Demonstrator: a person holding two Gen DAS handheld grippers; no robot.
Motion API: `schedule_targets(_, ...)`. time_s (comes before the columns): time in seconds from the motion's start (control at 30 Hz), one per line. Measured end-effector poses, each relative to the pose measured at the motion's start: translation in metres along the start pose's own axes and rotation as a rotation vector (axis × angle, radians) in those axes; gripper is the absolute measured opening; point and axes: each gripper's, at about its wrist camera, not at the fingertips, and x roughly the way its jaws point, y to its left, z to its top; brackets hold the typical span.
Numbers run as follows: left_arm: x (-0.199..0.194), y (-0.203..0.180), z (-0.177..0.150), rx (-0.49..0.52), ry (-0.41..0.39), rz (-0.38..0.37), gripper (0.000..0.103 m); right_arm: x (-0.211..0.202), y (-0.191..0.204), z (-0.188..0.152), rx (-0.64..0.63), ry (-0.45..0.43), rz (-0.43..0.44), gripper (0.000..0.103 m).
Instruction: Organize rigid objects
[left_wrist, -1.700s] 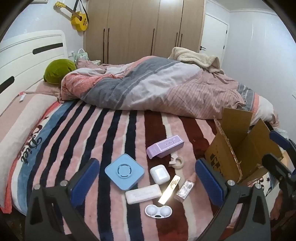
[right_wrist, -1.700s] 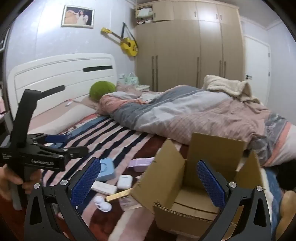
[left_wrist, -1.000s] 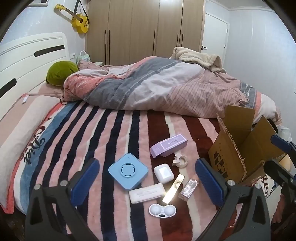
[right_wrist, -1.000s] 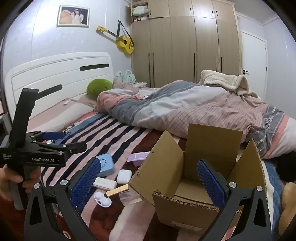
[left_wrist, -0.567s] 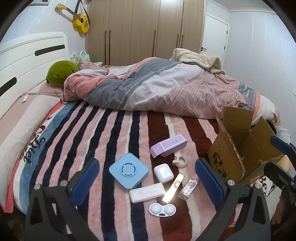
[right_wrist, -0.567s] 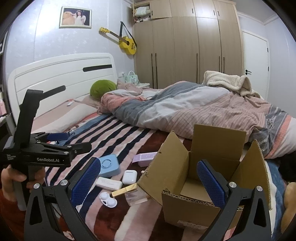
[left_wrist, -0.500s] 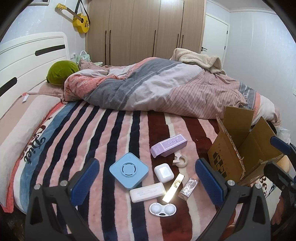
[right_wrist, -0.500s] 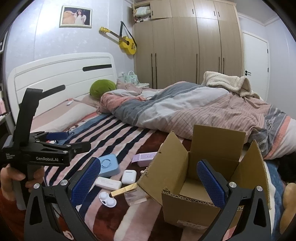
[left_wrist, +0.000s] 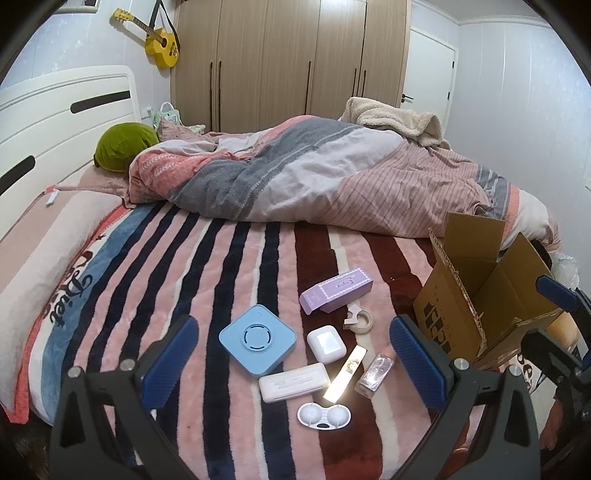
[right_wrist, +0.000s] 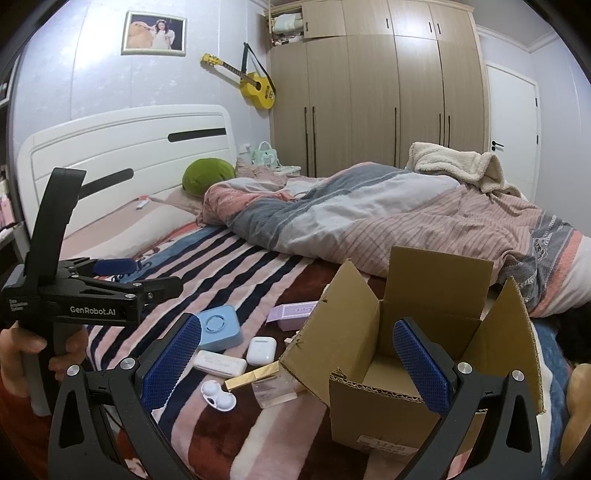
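Observation:
Several small items lie on the striped blanket: a blue square device (left_wrist: 258, 339), a purple box (left_wrist: 335, 290), a tape roll (left_wrist: 360, 318), a white earbud case (left_wrist: 326, 343), a white flat case (left_wrist: 293, 382), a gold strip (left_wrist: 345, 373), a clear bottle (left_wrist: 377, 370) and a white lens case (left_wrist: 324, 415). An open cardboard box (right_wrist: 421, 354) stands at their right. My left gripper (left_wrist: 293, 365) is open and empty above the items. My right gripper (right_wrist: 297, 365) is open and empty, near the box's left flap.
A crumpled duvet (left_wrist: 332, 177) covers the far half of the bed. A green pillow (left_wrist: 123, 146) lies by the white headboard (right_wrist: 122, 158). Wardrobes (left_wrist: 291, 62) and a yellow guitar (right_wrist: 255, 86) line the far wall. The left gripper's body (right_wrist: 85, 299) shows in the right wrist view.
Both grippers have drifted slightly, so the items and box have shifted a little in view. Nothing was picked up; both grippers stay open.

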Motion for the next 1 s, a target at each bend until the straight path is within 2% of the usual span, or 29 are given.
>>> schedule_targets(0.77,-0.004,-0.003,0.005,-0.003,-0.006,0.006,0.103,0.007,0.003,-0.006,-0.014,0.011,0.006,0.103)
schedule_targets(1.0,-0.005,0.005,0.004,-0.011,-0.023,-0.029,0.103,0.01,0.009,0.0,-0.029,0.003,0.021,0.103)
